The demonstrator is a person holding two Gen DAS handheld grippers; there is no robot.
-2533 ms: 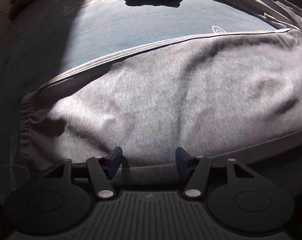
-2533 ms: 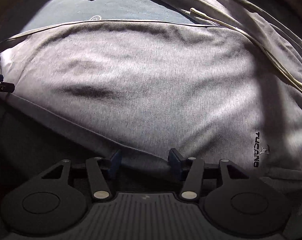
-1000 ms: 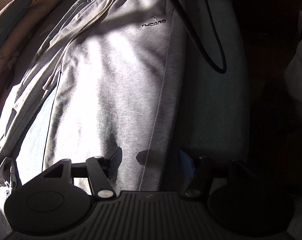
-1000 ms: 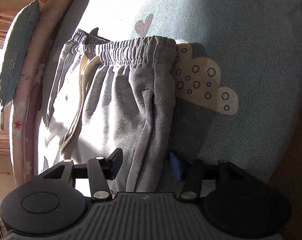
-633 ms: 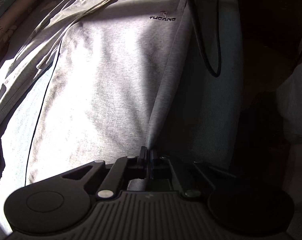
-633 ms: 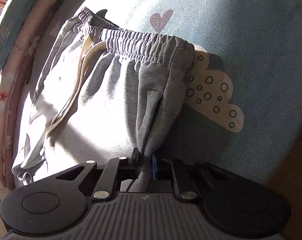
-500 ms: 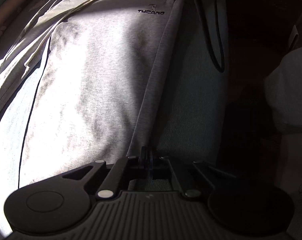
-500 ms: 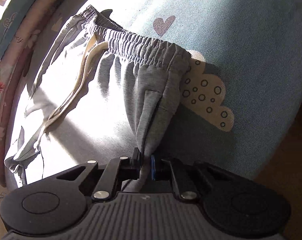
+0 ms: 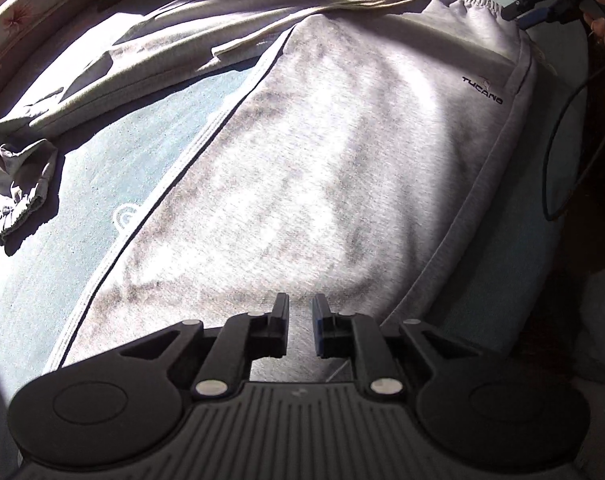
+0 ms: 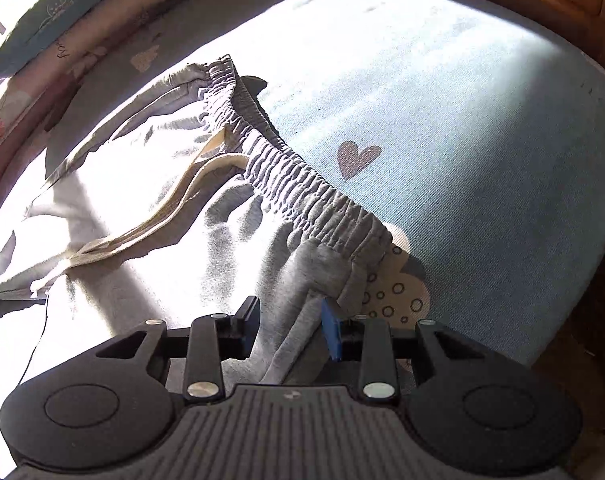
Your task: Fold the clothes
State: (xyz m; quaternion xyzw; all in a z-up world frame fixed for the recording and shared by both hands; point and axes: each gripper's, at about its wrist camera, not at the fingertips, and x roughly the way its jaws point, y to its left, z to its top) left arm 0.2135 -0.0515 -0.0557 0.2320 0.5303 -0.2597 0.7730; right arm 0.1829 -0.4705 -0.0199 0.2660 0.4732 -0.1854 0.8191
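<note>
**A:** Where are your tools?

**B:** My left gripper is parted a little over the grey sweatpants leg, gripping nothing. My right gripper is spread, straddling the side seam below the waistband.

**A:** Risk?

**B:** The far leg, at eleven o'clock on the bedsheet, lies rumpled; a fold could trap those creases, I reckon.

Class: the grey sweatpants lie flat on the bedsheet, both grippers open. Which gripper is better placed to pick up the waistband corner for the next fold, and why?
Probably the right gripper: its open jaws straddle the sweatpants just below the waistband. The left gripper sits far down the leg.
</note>
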